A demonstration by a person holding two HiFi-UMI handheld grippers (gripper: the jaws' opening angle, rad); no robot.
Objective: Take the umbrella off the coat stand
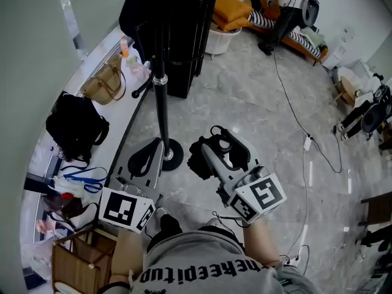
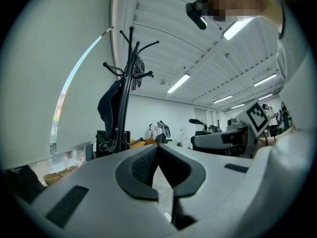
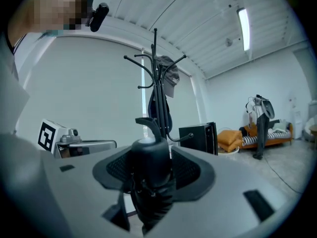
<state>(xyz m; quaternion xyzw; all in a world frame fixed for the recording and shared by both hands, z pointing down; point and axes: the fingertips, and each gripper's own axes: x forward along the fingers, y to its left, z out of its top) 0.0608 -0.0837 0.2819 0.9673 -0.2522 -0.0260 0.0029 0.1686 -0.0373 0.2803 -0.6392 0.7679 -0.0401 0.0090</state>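
Umbrella [image 3: 147, 175] clamped in forward-held right gripper [image 1: 225, 143]; left gripper [image 2: 157, 148] jaws closed, empty.

Your head camera looks steeply down on the tall black metal coat stand [image 1: 161, 103] from nearby; both gripper cameras, held low beside you, tilt upward toward that same stand [image 2: 126, 98] [image 3: 157, 83].

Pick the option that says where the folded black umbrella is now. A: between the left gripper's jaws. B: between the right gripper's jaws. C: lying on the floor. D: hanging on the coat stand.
B: the right gripper has its jaws shut on the umbrella, apart from the coat stand.
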